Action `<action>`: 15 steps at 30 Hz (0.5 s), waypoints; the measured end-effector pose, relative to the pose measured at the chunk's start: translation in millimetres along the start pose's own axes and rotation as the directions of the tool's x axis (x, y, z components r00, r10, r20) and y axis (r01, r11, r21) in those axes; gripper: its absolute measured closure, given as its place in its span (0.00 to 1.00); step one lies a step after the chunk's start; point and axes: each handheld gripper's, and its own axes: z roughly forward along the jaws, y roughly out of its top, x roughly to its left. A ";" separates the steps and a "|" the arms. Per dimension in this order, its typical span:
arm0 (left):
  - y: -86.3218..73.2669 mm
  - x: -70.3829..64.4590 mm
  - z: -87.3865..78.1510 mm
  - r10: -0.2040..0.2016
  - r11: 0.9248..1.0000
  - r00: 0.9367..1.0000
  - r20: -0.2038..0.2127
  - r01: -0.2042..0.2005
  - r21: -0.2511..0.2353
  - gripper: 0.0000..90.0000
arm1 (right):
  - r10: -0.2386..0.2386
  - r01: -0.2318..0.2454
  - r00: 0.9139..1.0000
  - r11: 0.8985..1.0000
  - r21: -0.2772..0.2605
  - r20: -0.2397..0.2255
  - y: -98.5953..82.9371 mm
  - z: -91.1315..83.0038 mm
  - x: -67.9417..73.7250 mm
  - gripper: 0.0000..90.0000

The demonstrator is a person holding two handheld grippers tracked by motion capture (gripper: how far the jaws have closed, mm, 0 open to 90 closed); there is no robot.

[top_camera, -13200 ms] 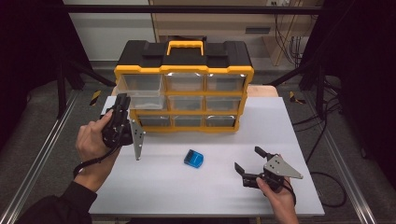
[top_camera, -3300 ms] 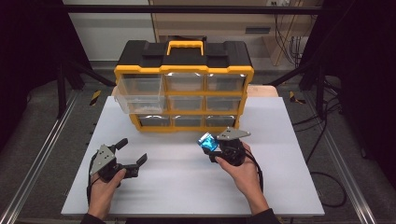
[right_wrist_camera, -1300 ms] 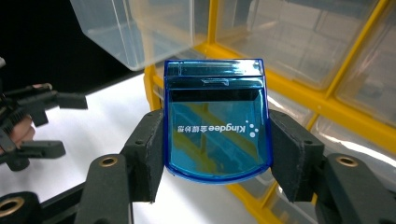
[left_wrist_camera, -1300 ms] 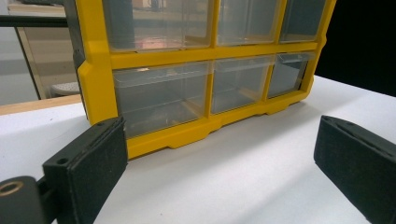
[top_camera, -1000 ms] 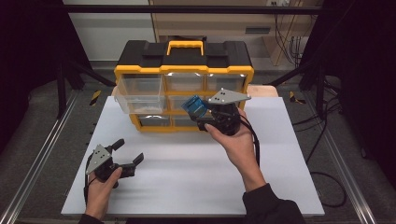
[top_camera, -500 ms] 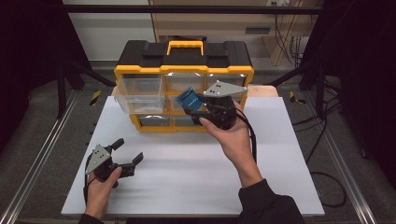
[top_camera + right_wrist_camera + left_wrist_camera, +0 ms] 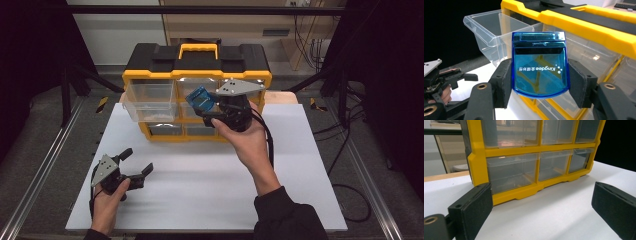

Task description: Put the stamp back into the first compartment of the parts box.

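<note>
My right claw (image 7: 206, 106) is clamped on the blue case (image 7: 201, 97), held up by the pulled-out top-left drawer (image 7: 148, 96). I'd centre over it, lower, then release. Left claw (image 7: 136, 166) rests wide open, holding nothing, on the surface (image 7: 210, 175).

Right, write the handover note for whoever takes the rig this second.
Right gripper: shut on the blue case, held up in front of the yellow drawer organizer, beside its pulled-out top-left drawer.
Left gripper: open, holding nothing, low over the white table near its front-left corner.
Done: blue case picked up, top-left drawer open.
Left, probably: carry the blue case over the open drawer, release it inside, then push the drawer shut. The left gripper is free for that.
</note>
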 end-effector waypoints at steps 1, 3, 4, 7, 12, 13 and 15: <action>0.3 0.0 -0.2 0.000 1.000 1.000 0.000 0.000 -0.001 0.04 | -0.002 0.002 1.000 1.000 -0.003 0.001 1.2 -0.1 -0.5 0.47; 0.7 -0.1 -0.4 0.001 1.000 1.000 0.001 -0.001 -0.003 0.04 | 0.005 -0.005 1.000 1.000 -0.010 -0.007 4.1 0.0 -2.2 0.47; 0.8 -0.1 -0.3 0.002 1.000 1.000 0.001 -0.002 -0.002 0.04 | 0.005 -0.005 1.000 1.000 -0.010 -0.007 4.1 0.0 -2.2 0.47; 0.6 -0.5 0.0 0.001 1.000 1.000 0.002 -0.001 0.000 0.04 | 0.011 -0.012 1.000 1.000 -0.023 -0.013 7.4 0.6 -2.0 0.47; 1.0 -0.2 -0.3 0.000 1.000 1.000 0.002 0.000 -0.003 0.04 | 0.021 -0.022 1.000 0.999 -0.028 -0.021 11.2 2.1 -1.6 0.47; 1.0 -0.2 -0.3 0.000 1.000 1.000 0.002 0.000 -0.003 0.04 | 0.020 -0.021 1.000 0.999 -0.031 -0.024 12.5 2.7 -1.7 0.47; 1.1 0.3 -0.4 -0.001 1.000 1.000 0.002 0.001 -0.005 0.04 | 0.022 -0.023 0.999 0.999 -0.033 -0.027 13.8 3.1 -1.3 0.47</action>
